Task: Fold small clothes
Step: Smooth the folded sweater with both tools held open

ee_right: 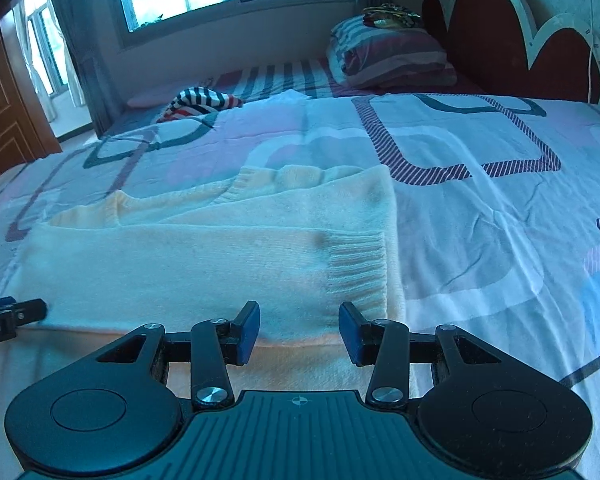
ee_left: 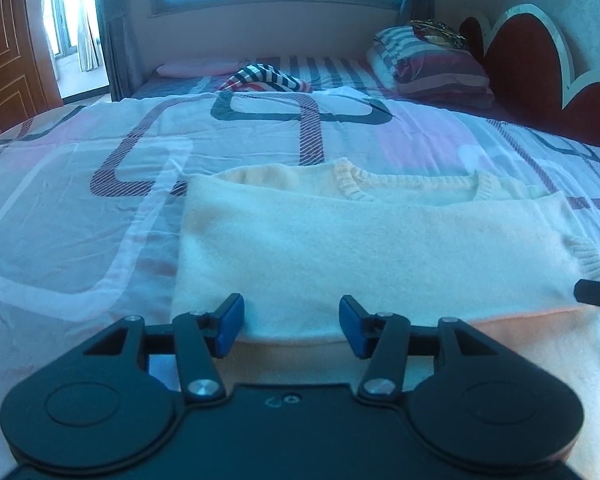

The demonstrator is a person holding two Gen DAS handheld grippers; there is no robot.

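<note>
A cream knitted sweater (ee_left: 380, 248) lies on the bed, its lower part folded up over the chest so the ribbed collar (ee_left: 412, 184) shows beyond the fold. My left gripper (ee_left: 292, 328) hovers at the near folded edge, jaws apart, with nothing pinched between the blue pads (ee_left: 230, 326). In the right wrist view the same sweater (ee_right: 200, 264) shows a ribbed band (ee_right: 356, 264) at its right side. My right gripper (ee_right: 300, 332) stands open over the near edge there. Each gripper's tip shows in the other's view, the right gripper (ee_left: 598, 294) and the left gripper (ee_right: 12, 314).
The patterned bedsheet (ee_left: 100, 208) spreads wide on both sides of the sweater. A striped garment (ee_left: 268, 78) lies farther back, a folded striped quilt (ee_left: 432, 64) sits by the red headboard (ee_left: 532, 68), and a wooden door (ee_left: 4, 60) stands at the left.
</note>
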